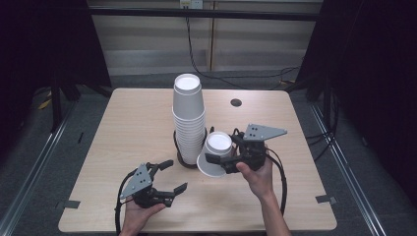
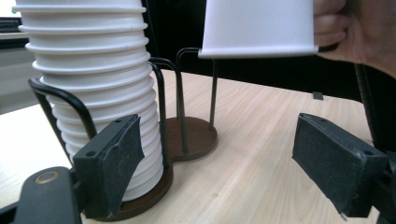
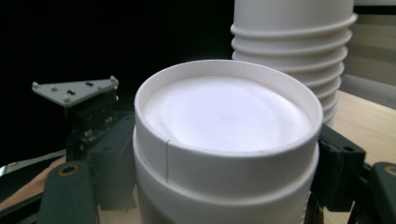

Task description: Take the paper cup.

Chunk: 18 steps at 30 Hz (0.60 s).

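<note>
I start with the pale wood-grain table (image 1: 128, 128), then the tall stack of white paper cups (image 1: 188, 118) standing upside down in a dark wire cup holder on a brown double-round base (image 2: 191, 135). One bay of that holder carries the stack; the other bay, the one nearer my right side, stands empty with its wire posts bare.

My right gripper (image 1: 219, 160) is clamped on a single white paper cup (image 1: 215, 153), held upside down and tilted, its closed bottom facing up. In the right gripper view the jaws press the cup's wall from both sides. It hangs in the air just beside the stack and above the empty bay, touching neither as far as I can tell.

My left gripper (image 1: 173, 176) rests low near the table's front edge, jaws spread wide and holding nothing, pointed toward the holder.

My judgement: the work is mid-way through one cup move. The cup is grasped and lifted; what is left is to place it, either onto the stack or into the empty bay. I cannot tell which.

I read no brand, label or writing on the cups, holder or table.
</note>
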Each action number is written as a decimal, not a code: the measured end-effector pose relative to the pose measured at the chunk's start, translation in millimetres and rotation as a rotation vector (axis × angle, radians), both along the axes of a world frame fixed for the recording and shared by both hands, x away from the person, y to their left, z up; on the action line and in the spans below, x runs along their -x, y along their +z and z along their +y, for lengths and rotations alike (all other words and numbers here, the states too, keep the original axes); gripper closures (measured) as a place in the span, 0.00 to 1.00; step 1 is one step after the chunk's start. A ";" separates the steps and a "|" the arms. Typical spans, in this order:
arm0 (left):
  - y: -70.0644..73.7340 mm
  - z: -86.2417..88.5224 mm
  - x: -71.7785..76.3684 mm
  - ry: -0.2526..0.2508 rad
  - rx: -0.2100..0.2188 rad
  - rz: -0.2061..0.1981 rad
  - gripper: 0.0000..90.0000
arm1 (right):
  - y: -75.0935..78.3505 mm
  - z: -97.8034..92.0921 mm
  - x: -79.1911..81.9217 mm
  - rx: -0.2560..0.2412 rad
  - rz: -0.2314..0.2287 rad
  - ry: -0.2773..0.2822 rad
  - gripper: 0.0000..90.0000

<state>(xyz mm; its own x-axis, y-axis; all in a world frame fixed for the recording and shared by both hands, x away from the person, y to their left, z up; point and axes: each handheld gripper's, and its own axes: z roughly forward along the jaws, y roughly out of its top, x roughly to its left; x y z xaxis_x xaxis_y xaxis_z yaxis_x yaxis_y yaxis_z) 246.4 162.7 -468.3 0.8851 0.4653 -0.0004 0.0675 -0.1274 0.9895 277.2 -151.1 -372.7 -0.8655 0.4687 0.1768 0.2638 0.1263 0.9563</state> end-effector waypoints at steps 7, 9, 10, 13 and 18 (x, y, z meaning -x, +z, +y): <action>4.6 -2.0 1.1 -0.041 -0.002 0.017 0.18 | -15.6 10.1 1.5 0.040 0.035 0.037 0.25; 5.7 -3.6 1.7 -0.048 -0.010 0.015 0.18 | -19.3 13.6 1.8 0.049 0.043 0.049 0.25; 6.5 -4.5 1.6 -0.056 -0.020 0.012 0.18 | -21.1 15.3 2.1 0.055 0.047 0.055 0.25; 7.6 -6.9 1.7 -0.080 -0.024 0.019 0.18 | -25.1 18.9 2.8 0.069 0.051 0.052 0.25; 9.2 -13.5 0.8 -0.124 -0.040 0.033 0.18 | -34.5 27.5 3.9 0.083 0.069 0.080 0.25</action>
